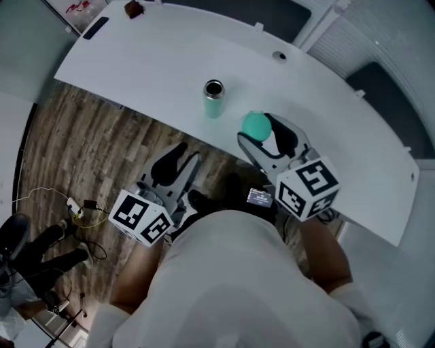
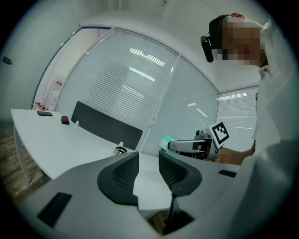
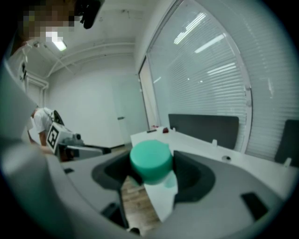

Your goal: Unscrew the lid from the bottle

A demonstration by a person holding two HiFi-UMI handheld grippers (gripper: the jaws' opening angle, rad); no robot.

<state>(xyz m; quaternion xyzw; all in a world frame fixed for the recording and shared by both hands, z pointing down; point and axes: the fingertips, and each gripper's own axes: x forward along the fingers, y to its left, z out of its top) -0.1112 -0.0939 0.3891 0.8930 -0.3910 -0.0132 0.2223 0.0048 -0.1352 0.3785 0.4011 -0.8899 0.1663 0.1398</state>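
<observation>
A mint-green bottle (image 1: 213, 100) stands upright and uncapped on the white curved table (image 1: 136, 61), its dark mouth showing. Its rim (image 2: 120, 151) peeks over the left gripper's body in the left gripper view. The teal lid (image 1: 256, 125) is off the bottle, and my right gripper (image 1: 266, 134) is shut on it, to the right of the bottle over the table's near edge. The right gripper view shows the lid (image 3: 150, 160) pinched between the jaws. My left gripper (image 1: 178, 158) hangs open and empty over the wooden floor, in front of the table edge.
A small red object (image 1: 133, 9) and a flat black item (image 1: 95, 27) lie at the table's far left end. A cable grommet (image 1: 279, 56) sits in the table behind the bottle. Cables (image 1: 81, 207) lie on the floor at left.
</observation>
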